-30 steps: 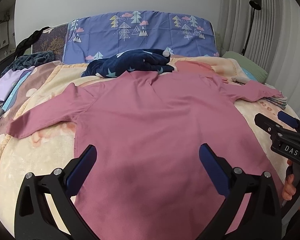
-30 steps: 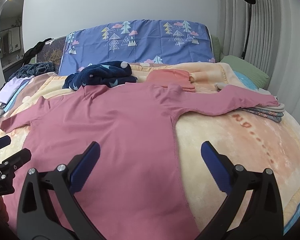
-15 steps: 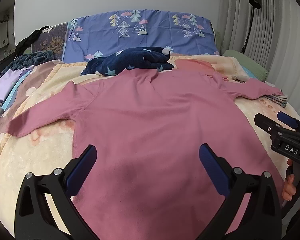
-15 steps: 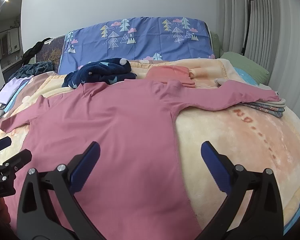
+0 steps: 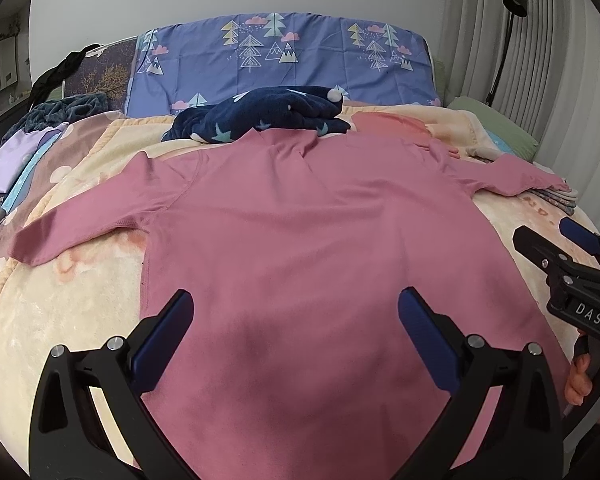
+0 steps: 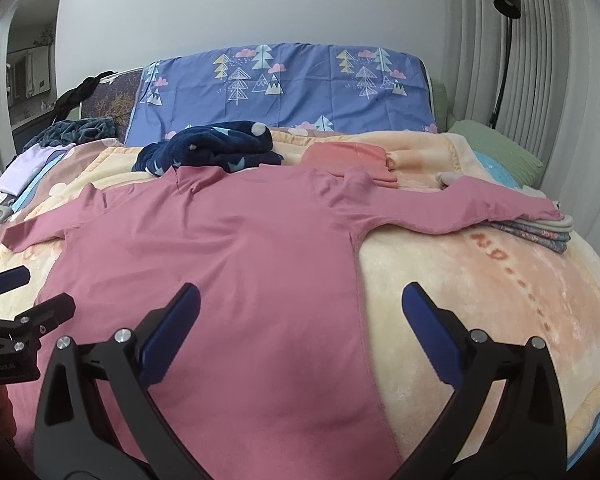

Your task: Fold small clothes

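Note:
A pink long-sleeved shirt [image 5: 300, 232] lies flat on the bed, sleeves spread left and right; it also shows in the right wrist view [image 6: 228, 264]. My left gripper [image 5: 296, 332] is open and empty above the shirt's lower middle. My right gripper [image 6: 300, 328] is open and empty above the shirt's right side seam near the hem. Each gripper shows at the edge of the other's view: the right one [image 5: 572, 252] and the left one [image 6: 20, 296].
A peach blanket [image 6: 480, 288] covers the bed. A navy star-print garment [image 5: 268, 118] and a folded coral item [image 6: 352, 156] lie beyond the collar. A stack of folded clothes [image 6: 540, 232] sits under the right cuff. A blue tree-print pillow [image 5: 284, 60] stands at the head.
Both grippers have drawn back slightly and lifted a little; the shirt sits a bit lower and flatter in view. Both stay open.

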A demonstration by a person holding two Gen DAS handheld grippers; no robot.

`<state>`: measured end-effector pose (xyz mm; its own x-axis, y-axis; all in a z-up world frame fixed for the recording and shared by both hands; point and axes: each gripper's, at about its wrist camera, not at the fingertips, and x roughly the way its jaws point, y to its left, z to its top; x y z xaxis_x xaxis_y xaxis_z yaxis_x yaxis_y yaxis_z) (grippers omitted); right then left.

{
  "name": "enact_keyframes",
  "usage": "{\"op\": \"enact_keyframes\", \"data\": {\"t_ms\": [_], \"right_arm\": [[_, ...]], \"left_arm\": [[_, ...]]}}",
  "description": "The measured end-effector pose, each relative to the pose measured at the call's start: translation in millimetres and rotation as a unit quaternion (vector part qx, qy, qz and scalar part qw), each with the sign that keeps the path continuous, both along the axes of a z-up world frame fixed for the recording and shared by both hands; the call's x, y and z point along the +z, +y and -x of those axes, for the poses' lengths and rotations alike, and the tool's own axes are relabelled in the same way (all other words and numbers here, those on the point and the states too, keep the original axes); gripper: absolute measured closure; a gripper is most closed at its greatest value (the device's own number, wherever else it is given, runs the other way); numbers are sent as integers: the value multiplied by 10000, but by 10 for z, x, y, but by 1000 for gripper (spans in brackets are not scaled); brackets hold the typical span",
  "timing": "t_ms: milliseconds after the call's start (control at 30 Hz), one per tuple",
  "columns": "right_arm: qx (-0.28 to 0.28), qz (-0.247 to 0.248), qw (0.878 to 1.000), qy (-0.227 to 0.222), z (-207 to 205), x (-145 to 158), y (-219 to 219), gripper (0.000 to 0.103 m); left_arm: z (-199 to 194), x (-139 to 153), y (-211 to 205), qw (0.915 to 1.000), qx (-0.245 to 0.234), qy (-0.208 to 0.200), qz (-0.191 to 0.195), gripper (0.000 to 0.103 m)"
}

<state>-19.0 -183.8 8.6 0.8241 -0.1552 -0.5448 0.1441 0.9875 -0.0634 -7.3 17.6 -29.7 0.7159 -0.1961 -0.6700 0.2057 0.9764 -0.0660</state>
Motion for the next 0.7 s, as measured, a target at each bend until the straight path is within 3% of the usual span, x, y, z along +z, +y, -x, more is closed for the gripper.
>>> {"op": "enact_keyframes", "data": {"t_ms": [700], "right_arm": [[-183,-58,9998,-55,3,19,-55,2]], "left_arm": [[-13,-51,-32,10000,-52,38,-31,1]]}}
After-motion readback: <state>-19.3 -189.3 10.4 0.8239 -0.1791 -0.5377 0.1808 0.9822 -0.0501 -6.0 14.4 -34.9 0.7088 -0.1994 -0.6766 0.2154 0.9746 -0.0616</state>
